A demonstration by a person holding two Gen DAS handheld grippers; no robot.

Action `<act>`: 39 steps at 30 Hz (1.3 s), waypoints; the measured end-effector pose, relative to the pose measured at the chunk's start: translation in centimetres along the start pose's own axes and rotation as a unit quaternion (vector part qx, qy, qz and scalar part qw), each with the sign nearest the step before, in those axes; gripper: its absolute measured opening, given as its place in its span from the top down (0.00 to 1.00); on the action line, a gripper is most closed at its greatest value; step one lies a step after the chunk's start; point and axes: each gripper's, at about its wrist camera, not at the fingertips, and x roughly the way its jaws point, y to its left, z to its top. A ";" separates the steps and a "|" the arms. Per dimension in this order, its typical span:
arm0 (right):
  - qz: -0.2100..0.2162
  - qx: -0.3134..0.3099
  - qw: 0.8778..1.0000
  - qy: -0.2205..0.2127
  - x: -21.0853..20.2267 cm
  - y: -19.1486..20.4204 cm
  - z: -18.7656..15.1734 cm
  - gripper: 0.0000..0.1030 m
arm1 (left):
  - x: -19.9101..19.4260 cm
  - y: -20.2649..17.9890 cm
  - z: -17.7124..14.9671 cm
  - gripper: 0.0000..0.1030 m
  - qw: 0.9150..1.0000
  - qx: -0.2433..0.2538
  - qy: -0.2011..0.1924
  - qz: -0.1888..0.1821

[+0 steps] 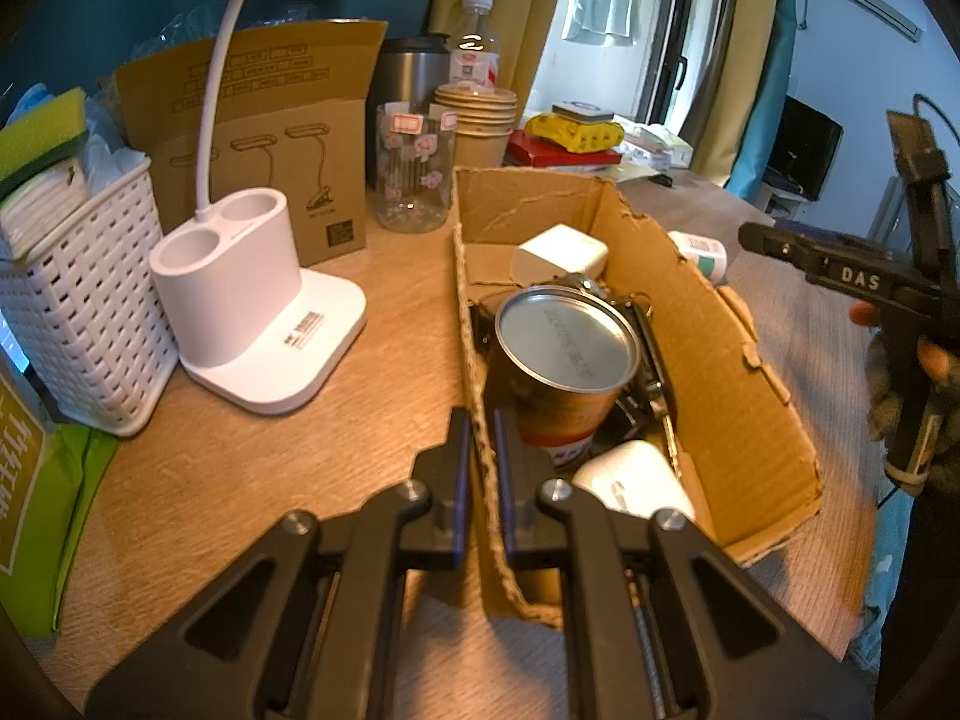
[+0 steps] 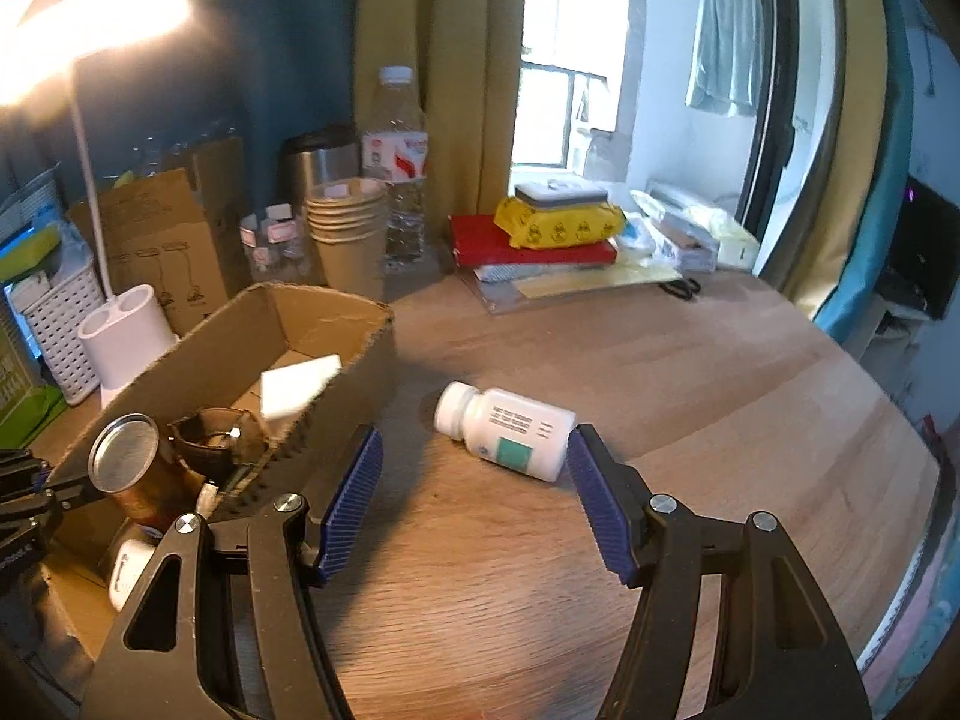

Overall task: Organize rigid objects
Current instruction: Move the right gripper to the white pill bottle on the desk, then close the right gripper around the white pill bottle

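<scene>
An open cardboard box [image 1: 738, 360] sits on the wooden table. It holds a tin can [image 1: 567, 330], a white block [image 1: 561, 252], a white rounded item [image 1: 636, 474] and dark objects. My left gripper [image 1: 481, 480] is shut on the box's near left wall. A white pill bottle [image 2: 510, 432] with a green label lies on its side to the right of the box [image 2: 336, 312]. My right gripper [image 2: 475, 441] is open. Its tips flank the bottle's near side and the right pad is almost against it. One of its fingers [image 1: 840, 273] shows in the left wrist view, held by a hand.
Left of the box stand a white lamp base [image 1: 240, 300] and a white basket [image 1: 78, 300]. Behind it are a glass jar [image 1: 414, 168], stacked paper cups [image 2: 348, 228] and a water bottle [image 2: 399, 168]. A red book with a yellow pack [image 2: 558, 222] and scissors [image 2: 681, 287] lie at the back.
</scene>
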 end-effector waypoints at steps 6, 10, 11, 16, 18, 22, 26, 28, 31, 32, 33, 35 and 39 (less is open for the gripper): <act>-0.009 -0.001 1.000 0.008 1.4 -1.0 -0.5 0.34 | 0.0 0.0 0.0 0.91 1.000 0.000 0.000 0.000; -0.009 -0.003 1.000 0.013 2.1 -1.5 -0.6 0.34 | 0.0 0.0 0.0 0.91 1.000 0.000 0.000 0.000; -0.010 -0.003 1.000 0.015 2.3 -1.7 -0.7 0.34 | 0.0 0.0 0.0 0.91 1.000 0.000 0.000 0.000; -0.004 0.004 1.000 0.026 3.2 -2.2 -1.0 0.34 | 0.0 0.0 0.0 0.91 1.000 0.000 0.000 0.000; -0.004 0.004 1.000 0.030 3.5 -2.3 -1.1 0.34 | 0.0 0.0 0.0 0.91 1.000 0.000 0.000 0.000; -0.003 0.002 0.999 0.036 4.2 -2.4 -1.1 0.34 | 0.0 0.0 0.0 0.91 1.000 0.000 0.000 0.000; -0.003 -0.003 0.999 0.038 4.7 -2.4 -0.9 0.34 | 0.0 0.0 0.0 0.91 1.000 0.000 0.000 0.000; -0.003 -0.006 0.999 0.040 5.1 -2.4 -0.7 0.34 | 0.0 0.0 0.0 0.91 1.000 0.000 0.000 0.000; -0.001 -0.017 0.999 0.045 5.7 -2.2 -0.2 0.34 | 0.0 0.0 0.0 0.91 1.000 0.000 0.000 0.000; -0.001 -0.021 0.999 0.047 6.0 -2.1 0.0 0.34 | 0.0 0.0 0.0 0.91 1.000 0.000 0.000 0.000; 0.000 -0.026 0.998 0.049 6.2 -2.1 0.1 0.34 | 0.0 0.0 0.0 0.91 1.000 0.000 0.000 0.000; 0.006 -0.042 0.998 0.055 6.9 -1.7 0.3 0.34 | 0.0 0.0 0.0 0.91 1.000 0.000 0.000 0.000; -0.011 -0.075 0.995 0.068 8.2 -1.1 0.6 0.34 | 0.0 0.0 0.0 0.91 1.000 0.000 0.000 0.000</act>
